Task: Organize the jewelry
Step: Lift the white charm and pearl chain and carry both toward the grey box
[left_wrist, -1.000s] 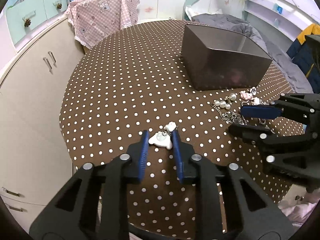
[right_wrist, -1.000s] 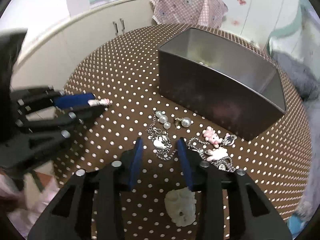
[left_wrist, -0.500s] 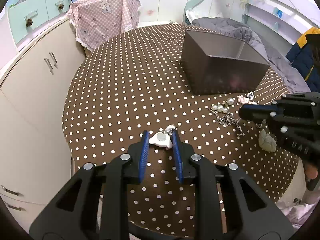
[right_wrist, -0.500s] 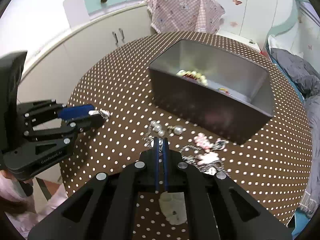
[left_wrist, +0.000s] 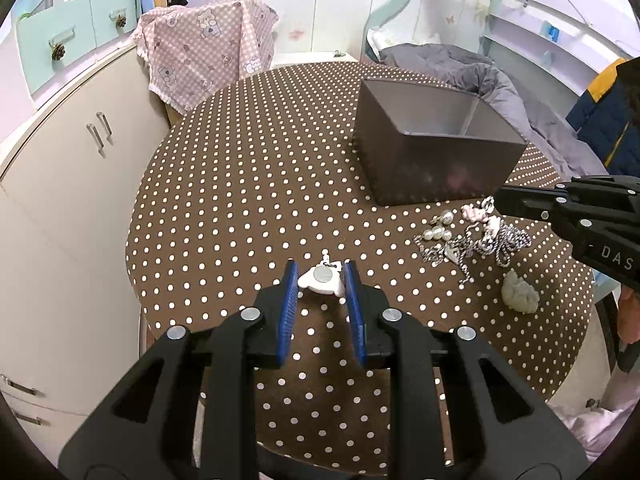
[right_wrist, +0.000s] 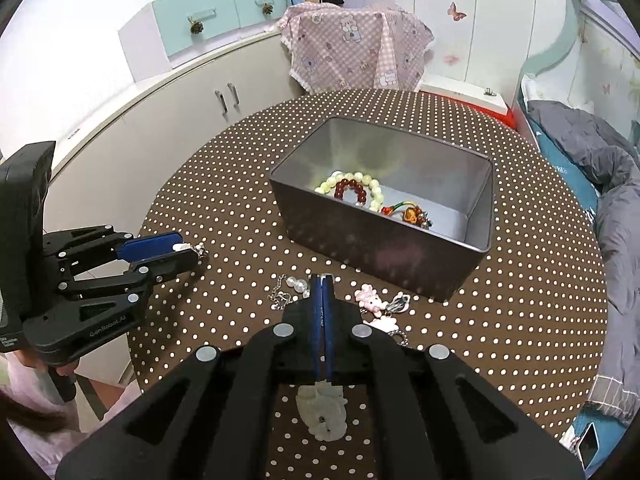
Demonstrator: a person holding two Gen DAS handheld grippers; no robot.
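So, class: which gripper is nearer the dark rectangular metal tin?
Right. The right gripper hovers just before the dark rectangular metal tin; the left gripper sits farther back, around a white charm.

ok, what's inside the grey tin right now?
The grey tin holds a pale-green bead bracelet, a dark-red bead bracelet and an amber charm. Its near wall hides the floor just behind it.

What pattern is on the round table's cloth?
Brown tablecloth with small white polka dots, clearest in the right wrist view.
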